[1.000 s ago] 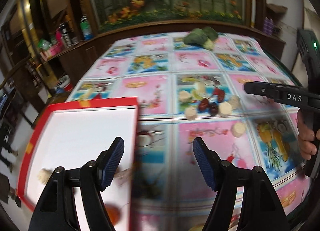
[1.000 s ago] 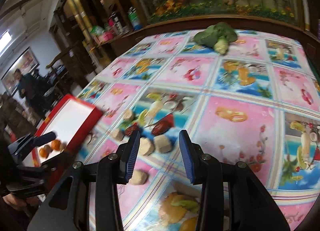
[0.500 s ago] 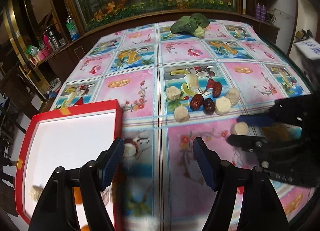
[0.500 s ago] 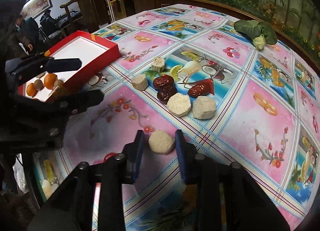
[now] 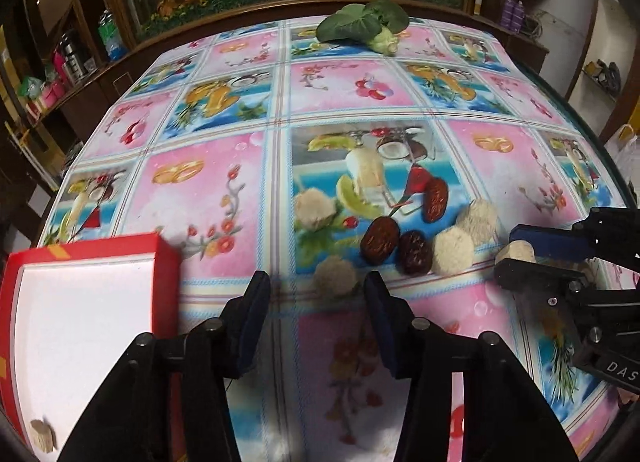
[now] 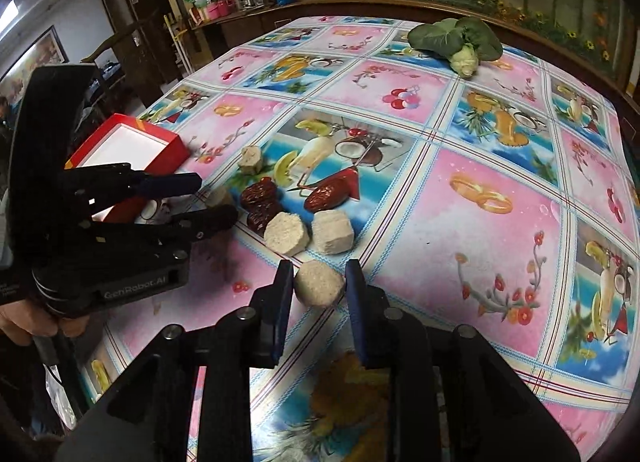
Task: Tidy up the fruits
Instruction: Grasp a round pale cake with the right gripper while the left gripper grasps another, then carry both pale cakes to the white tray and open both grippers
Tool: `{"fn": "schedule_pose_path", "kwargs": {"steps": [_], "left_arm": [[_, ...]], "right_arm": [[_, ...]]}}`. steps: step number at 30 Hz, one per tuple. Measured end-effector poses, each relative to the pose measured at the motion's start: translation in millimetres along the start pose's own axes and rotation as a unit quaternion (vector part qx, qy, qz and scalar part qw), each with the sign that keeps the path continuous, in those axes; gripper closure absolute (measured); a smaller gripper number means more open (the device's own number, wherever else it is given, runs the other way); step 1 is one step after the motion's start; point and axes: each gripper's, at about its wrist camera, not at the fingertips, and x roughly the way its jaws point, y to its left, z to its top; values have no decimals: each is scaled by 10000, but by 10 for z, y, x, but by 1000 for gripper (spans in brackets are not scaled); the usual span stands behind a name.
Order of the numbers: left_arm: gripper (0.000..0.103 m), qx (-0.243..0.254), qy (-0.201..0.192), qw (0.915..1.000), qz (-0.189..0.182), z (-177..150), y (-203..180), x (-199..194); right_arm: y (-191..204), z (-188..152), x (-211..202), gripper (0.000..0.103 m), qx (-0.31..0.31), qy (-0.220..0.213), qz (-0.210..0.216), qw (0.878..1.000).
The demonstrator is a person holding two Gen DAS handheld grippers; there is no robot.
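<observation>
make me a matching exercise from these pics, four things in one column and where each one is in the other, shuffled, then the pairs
Things:
1. leafy green vegetable
2. red box
3. three dark red dates
4. pale chunk

Places:
A. between the right gripper's fingers
B. far end of the table
C. middle of the table, among pale chunks
D. table's left edge, beside the left gripper

Pairs: 1-B, 2-D, 3-C, 4-A

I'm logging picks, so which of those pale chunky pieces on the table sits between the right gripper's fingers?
The pale piece nearest the camera, alone between the right gripper fingers; the other pale pieces sit farther back beside the dates.
</observation>
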Motion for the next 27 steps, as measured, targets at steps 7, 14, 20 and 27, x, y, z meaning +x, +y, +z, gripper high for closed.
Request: {"fn": "schedule_pose_path", "kwargs": {"steps": [7,14,20,27], "left_arm": [[81,64,-93,9996,-252,19,-70,-8],[82,-195,-183,9993,-246,-34,2,-104],[82,-331,-916,9952,6,-173,141,-739],[82,-869,-1662,9792,767,-527,698,-1515]], "right_arm": [[-72,40,-78,75,241,-188,60,9995],[-49,58,-141,75,244,-391,51,9989],[130,152,-263,75,364,-883,266,9951],[768,335,-253,74,440,-1233,1046,9859]]}}
